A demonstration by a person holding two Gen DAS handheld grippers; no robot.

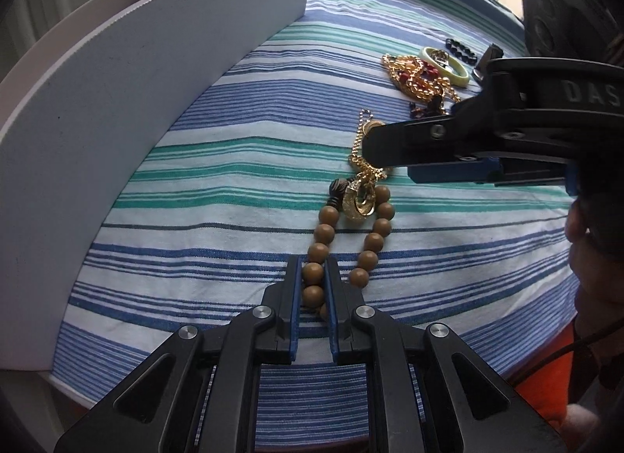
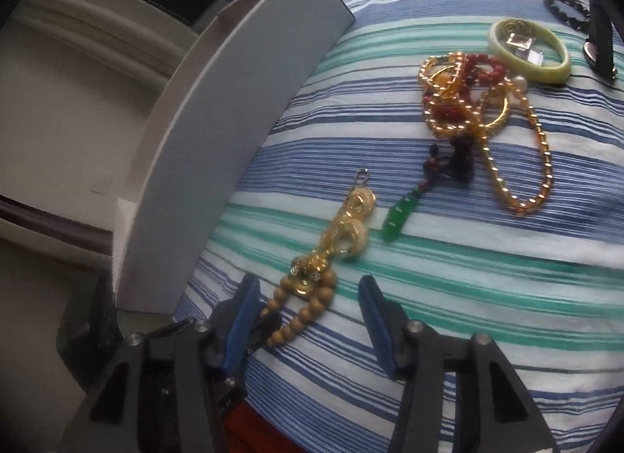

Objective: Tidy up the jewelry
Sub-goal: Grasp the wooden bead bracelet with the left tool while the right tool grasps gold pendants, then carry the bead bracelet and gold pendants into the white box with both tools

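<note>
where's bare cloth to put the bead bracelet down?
Free: the striped cloth between the white box wall and the tan bead bracelet, and near-right of the green pendant. Crowded: the far gold chain tangle, pale bangle and black bracelet.

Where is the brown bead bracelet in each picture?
Left wrist view: the brown bead bracelet lies low in the middle, and the left gripper is shut on one side of its loop.
Right wrist view: the bracelet sits low and left of middle, between the open right gripper's fingers.
Shared landmark: the gold ring charm at its top.
</note>
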